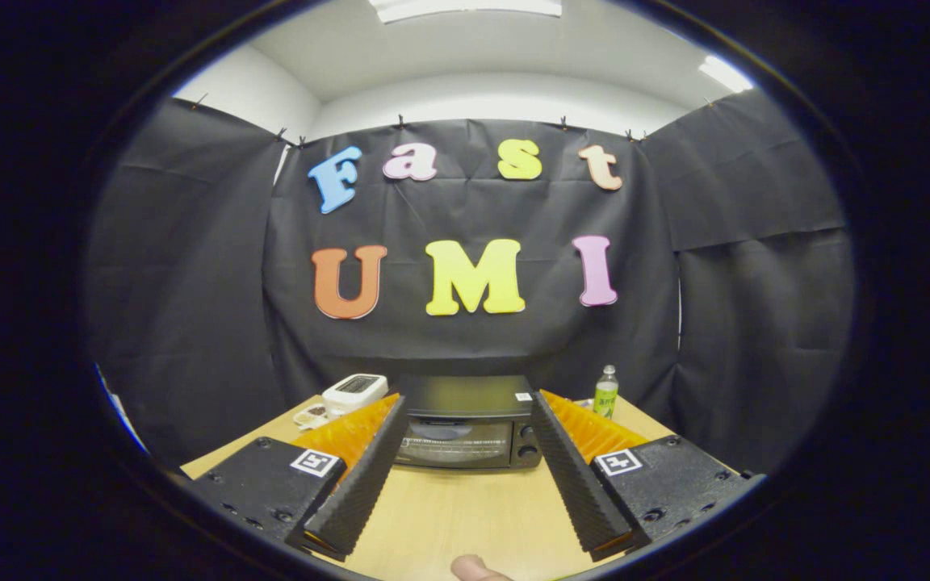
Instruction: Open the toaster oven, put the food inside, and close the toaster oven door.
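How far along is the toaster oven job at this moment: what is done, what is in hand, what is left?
Nothing looks done: the toaster oven stands ahead of the fingers on the wooden table with its door shut. In hand: the gripper is open and empty, lined up on the oven. Left: opening the door, putting the food in, closing it.

My hand-held gripper (465,436) hovers above the table (457,516), fingers spread wide, the closed toaster oven (465,424) just ahead between them, untouched.
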Tool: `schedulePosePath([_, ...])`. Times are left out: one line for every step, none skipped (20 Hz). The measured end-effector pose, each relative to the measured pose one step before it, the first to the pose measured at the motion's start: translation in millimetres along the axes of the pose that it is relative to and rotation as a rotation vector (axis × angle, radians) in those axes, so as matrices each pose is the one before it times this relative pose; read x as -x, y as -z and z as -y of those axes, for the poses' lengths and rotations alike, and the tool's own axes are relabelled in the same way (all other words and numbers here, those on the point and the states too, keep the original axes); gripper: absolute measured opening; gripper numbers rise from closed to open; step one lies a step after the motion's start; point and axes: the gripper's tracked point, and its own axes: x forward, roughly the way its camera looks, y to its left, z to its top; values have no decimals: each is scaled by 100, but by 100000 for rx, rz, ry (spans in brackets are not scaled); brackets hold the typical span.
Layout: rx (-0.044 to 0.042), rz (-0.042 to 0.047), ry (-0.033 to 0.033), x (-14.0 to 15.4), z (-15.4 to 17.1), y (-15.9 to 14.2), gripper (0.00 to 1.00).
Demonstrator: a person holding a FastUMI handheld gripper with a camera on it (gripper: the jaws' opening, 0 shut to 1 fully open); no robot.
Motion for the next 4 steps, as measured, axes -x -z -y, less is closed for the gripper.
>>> schedulePosePath([-257,-113,-59,25,5,95,100])
schedulePosePath([-270,328,-104,66,23,-124,100])
schedulePosePath([88,70,-41,80,76,-131,100])
schedulePosePath([31,223,406,124,168,-83,100])
